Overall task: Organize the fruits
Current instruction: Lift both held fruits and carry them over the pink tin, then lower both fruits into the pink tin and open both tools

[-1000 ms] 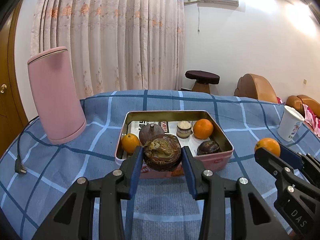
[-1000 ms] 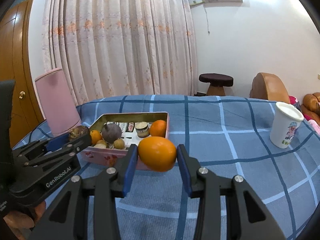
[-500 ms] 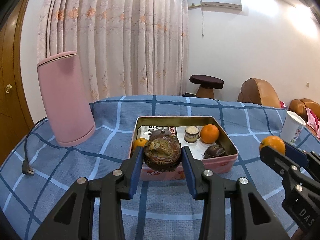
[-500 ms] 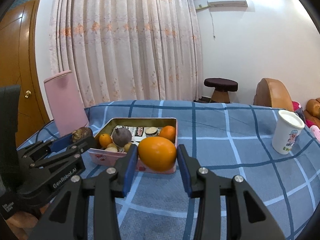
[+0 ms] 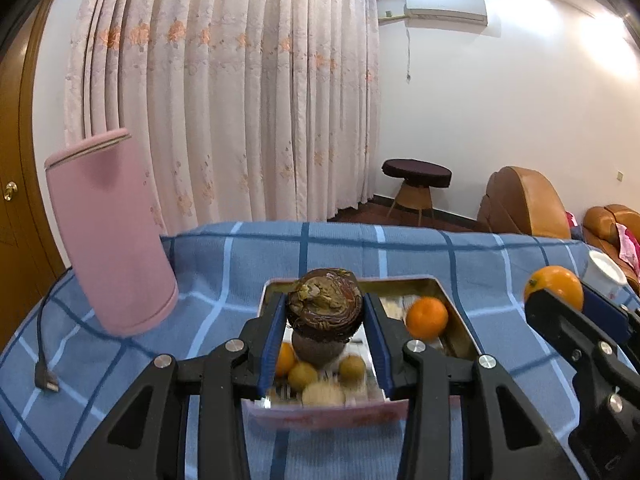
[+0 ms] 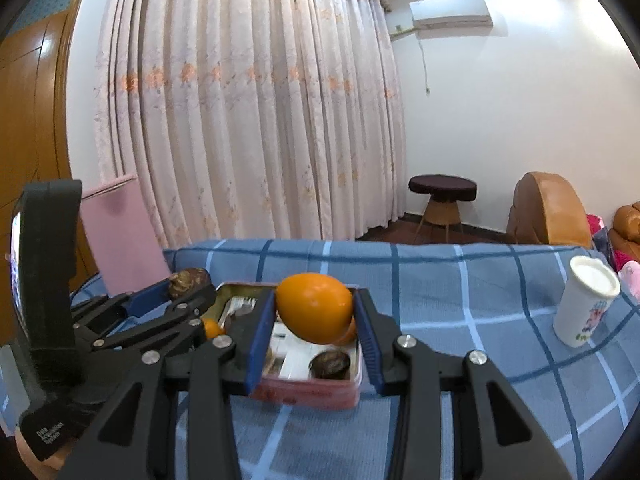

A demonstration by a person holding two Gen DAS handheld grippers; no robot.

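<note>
My left gripper (image 5: pixel 325 334) is clamped on a dark brown, wrinkled round fruit (image 5: pixel 325 305), its blue pads pressing the fruit's two sides. The fruit sits right at my fingertips, raised over the pink tin (image 5: pixel 332 414) that rests on the blue checked surface (image 5: pixel 224 264). Seen past that fruit, the tin holds a second dark round fruit (image 5: pixel 318 350) directly beneath it, a small orange (image 5: pixel 426 317) toward the right wall, another orange piece at the left, and a few small yellowish round fruits (image 5: pixel 352 367) near the front wall.

My right gripper (image 6: pixel 315 338) is closed on a large orange (image 6: pixel 314 307), which is pinched between the pads at the tips and hangs above the right part of the same tin (image 6: pixel 308 392). Below it in the tin lies a dark fruit (image 6: pixel 329 364) near the front right corner.

The two grippers are side by side, each over the tin. A tall pink cylinder (image 5: pixel 110 236) stands on the surface to the left of the tin, with a black plug and cable (image 5: pixel 45 376) lying in front of it. A white cup (image 6: pixel 585 306) stands well apart to the right.
</note>
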